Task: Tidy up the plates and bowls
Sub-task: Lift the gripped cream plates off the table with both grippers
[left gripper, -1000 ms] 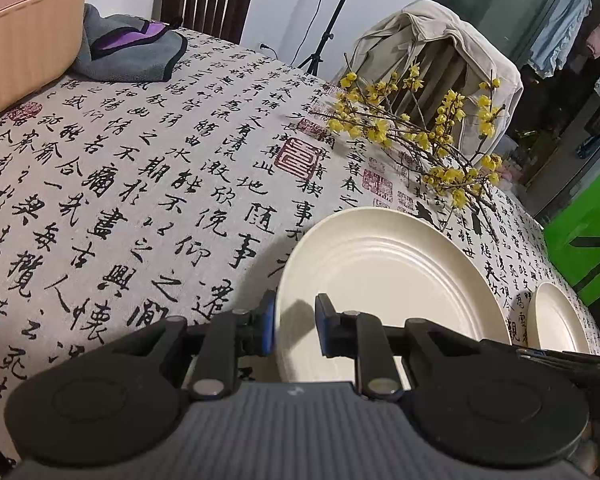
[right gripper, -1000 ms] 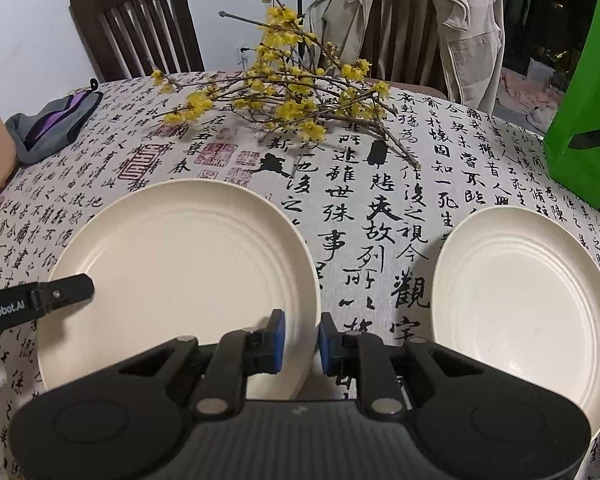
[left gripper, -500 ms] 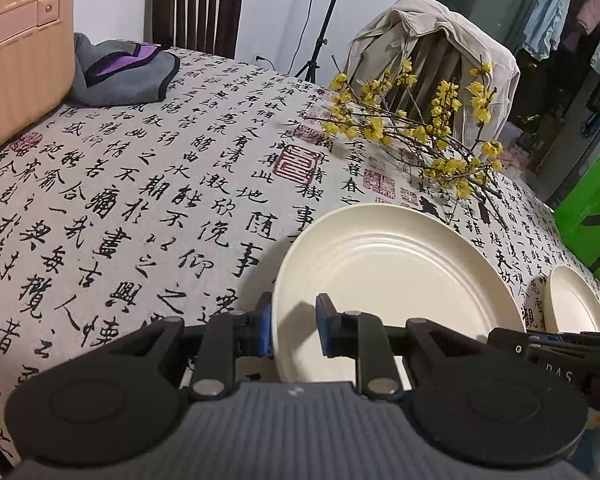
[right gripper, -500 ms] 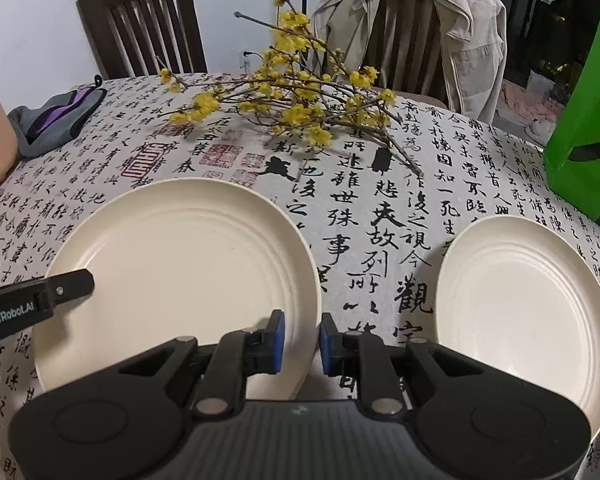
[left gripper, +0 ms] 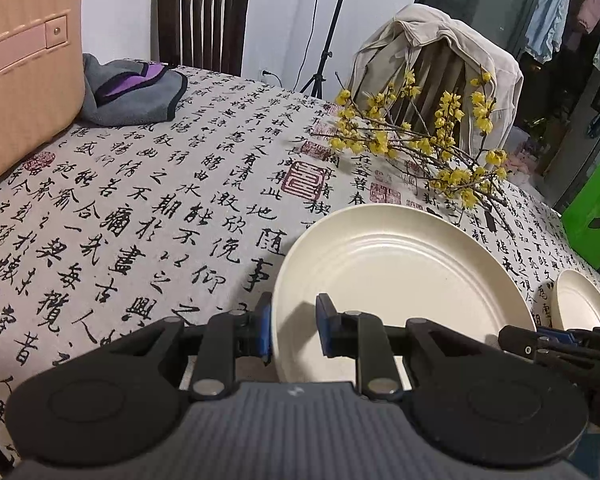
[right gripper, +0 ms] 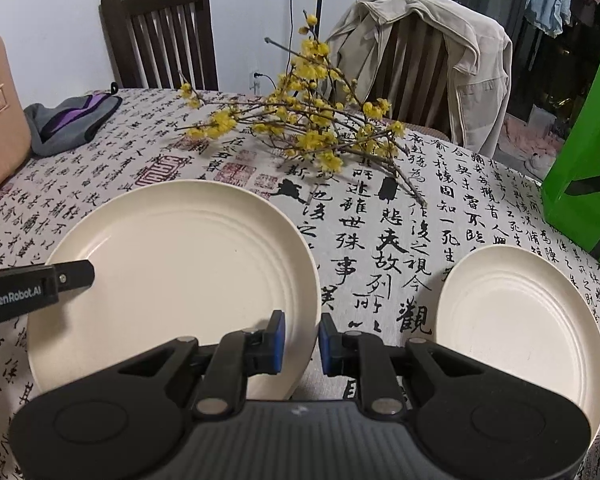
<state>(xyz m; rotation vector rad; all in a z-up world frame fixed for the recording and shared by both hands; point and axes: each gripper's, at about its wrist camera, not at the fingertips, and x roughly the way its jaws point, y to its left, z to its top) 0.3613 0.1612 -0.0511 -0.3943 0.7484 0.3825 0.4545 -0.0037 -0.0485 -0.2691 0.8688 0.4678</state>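
left gripper (left gripper: 291, 330): pinching large plate (left gripper: 400, 280) rim at 9 o'clock | right gripper (right gripper: 302, 340): pinching it at 4 o'clock | small plate (right gripper: 516, 320): near edge hidden

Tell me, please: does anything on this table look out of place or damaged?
The flowering branches lie loose on the tablecloth, in no vase, behind the large plate. Both plates, including the small plate, look whole and clean. Nothing is spilled.
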